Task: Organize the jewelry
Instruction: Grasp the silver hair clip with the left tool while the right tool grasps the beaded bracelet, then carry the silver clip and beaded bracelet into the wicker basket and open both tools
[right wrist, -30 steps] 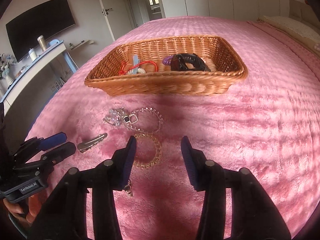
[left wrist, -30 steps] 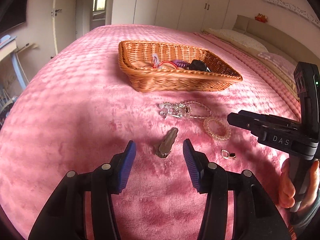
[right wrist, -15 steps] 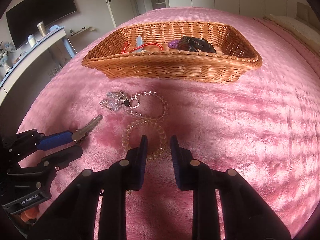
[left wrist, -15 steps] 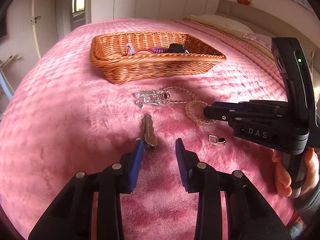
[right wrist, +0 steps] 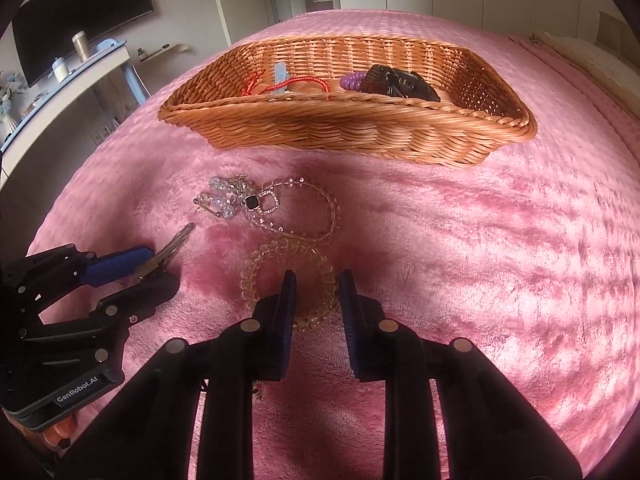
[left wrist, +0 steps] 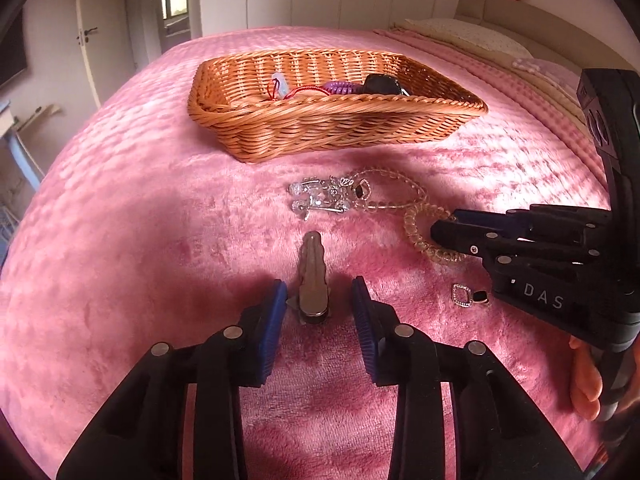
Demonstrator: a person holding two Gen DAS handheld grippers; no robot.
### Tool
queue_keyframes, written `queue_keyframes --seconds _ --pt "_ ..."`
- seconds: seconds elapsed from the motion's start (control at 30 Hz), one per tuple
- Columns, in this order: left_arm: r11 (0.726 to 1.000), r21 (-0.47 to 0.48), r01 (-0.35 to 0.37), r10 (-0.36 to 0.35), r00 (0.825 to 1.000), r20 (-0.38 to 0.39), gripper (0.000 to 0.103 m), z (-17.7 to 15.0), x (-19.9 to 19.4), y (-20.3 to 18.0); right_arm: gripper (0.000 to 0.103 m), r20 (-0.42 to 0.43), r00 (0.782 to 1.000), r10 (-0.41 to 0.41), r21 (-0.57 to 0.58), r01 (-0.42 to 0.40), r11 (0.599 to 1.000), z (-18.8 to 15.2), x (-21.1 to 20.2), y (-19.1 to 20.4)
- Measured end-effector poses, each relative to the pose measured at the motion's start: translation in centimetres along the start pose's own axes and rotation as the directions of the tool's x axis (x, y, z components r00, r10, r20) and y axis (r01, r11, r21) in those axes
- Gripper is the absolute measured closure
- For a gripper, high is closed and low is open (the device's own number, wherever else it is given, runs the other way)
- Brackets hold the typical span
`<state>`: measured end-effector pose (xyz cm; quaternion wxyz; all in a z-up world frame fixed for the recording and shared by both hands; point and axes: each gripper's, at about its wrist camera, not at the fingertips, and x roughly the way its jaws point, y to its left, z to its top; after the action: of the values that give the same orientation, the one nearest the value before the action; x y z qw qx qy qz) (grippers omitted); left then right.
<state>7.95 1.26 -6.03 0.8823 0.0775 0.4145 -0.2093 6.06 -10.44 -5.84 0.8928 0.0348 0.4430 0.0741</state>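
A silver hair clip lies on the pink bedspread, its near end between the open fingers of my left gripper; it also shows in the right wrist view. My right gripper is open, its fingers straddling the near rim of a clear bead bracelet. A crystal necklace with a black pendant lies beyond. A small black earring lies right of the clip. The wicker basket holds a red cord, a purple coil and a black item.
The bed's pillows and headboard are at the far right. A white desk with a TV above stands left of the bed. Wardrobes and a door line the far wall.
My left gripper has centred on the hair clip, so the clip's end now lies between its fingers. My right gripper has moved forward over the bead bracelet's near rim.
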Motion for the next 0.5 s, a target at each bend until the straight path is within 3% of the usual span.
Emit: queue_keyframes --seconds 0.1,0.5 --pt "1.0 -0.005 -0.003 0.003 1.0 0.007 0.081 0.0 -0.1 0.1 0.092 0.008 1.0 0.005 -0.006 -0.005 1.0 -0.2 -0.1 0.0" --pt "1.0 -0.012 0.013 -0.012 0.995 0.098 0.082 -0.4 -2.3 0.3 0.095 0.109 0.991 0.077 0.043 -0.082 0.996 -0.9 -2.7 -1.4"
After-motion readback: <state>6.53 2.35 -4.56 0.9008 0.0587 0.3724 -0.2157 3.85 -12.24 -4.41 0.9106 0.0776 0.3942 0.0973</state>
